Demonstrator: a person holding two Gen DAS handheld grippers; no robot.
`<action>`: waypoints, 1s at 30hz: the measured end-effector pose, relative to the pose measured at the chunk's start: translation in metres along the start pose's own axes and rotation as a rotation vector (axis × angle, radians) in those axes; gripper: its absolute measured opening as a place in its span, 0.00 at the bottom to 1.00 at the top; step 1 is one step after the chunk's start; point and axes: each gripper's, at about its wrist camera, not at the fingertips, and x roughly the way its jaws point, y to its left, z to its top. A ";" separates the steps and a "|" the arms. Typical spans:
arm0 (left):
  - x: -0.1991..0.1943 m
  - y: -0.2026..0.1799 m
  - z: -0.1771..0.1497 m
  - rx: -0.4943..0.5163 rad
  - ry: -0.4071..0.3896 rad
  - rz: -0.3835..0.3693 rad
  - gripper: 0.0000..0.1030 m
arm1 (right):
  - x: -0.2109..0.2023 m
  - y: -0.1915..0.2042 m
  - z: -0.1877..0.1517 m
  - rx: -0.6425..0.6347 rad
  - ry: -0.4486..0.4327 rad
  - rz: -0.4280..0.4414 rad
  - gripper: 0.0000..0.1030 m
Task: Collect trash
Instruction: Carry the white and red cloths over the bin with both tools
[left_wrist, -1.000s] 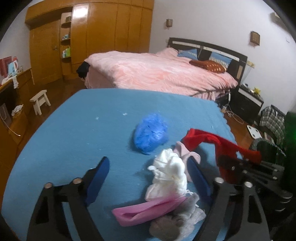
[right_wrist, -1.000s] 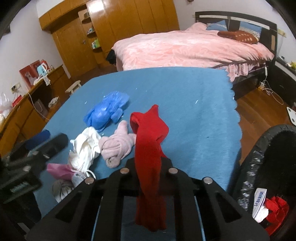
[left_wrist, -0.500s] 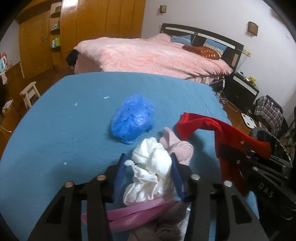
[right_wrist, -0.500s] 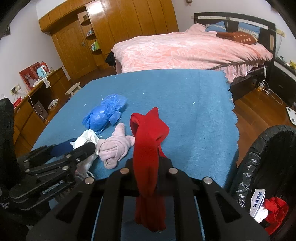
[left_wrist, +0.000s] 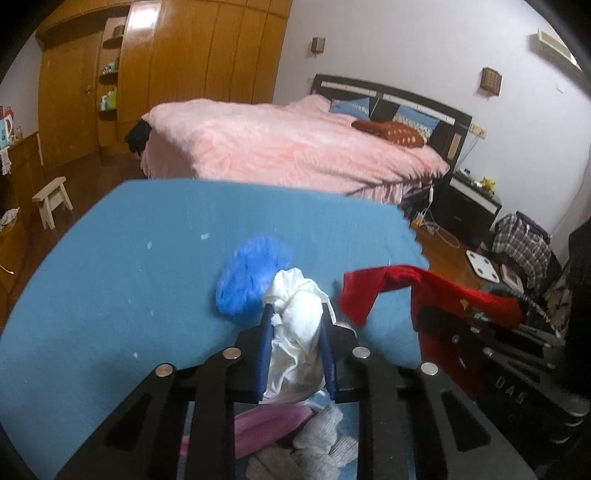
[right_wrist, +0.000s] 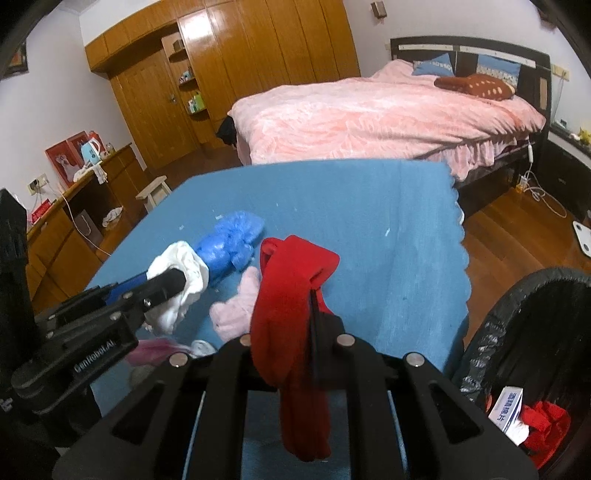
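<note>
My left gripper (left_wrist: 295, 315) has its blue pads on either side of a crumpled white cloth (left_wrist: 297, 291), and its jaws are closing on it, the bundle squeezed between them just above the blue tablecloth (left_wrist: 122, 280). The right wrist view shows the same left gripper (right_wrist: 168, 282) with the white cloth (right_wrist: 184, 264). My right gripper (right_wrist: 312, 308) is shut on a red cloth (right_wrist: 291, 280), which hangs limp over its fingers. Behind the white cloth lies a blue plastic bag (left_wrist: 251, 277).
A pale pink sock (right_wrist: 236, 310) lies beside the red cloth. A pink strip (left_wrist: 269, 424) and a grey sock (left_wrist: 317, 443) lie under my left gripper. A black-lined bin (right_wrist: 517, 325) stands at the table's right edge, with a white box and red trash inside.
My left gripper's jaws came together from wide apart onto the white cloth and lifted it a little off the pile. The right gripper kept still with the red cloth.
</note>
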 end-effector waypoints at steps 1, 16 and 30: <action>-0.003 -0.001 0.003 0.001 -0.009 -0.002 0.22 | -0.002 0.001 0.002 -0.002 -0.006 0.002 0.10; -0.038 -0.019 0.034 0.018 -0.102 -0.025 0.22 | -0.052 0.000 0.031 -0.001 -0.112 0.015 0.10; -0.063 -0.069 0.042 0.069 -0.144 -0.085 0.22 | -0.112 -0.027 0.031 0.032 -0.192 -0.033 0.10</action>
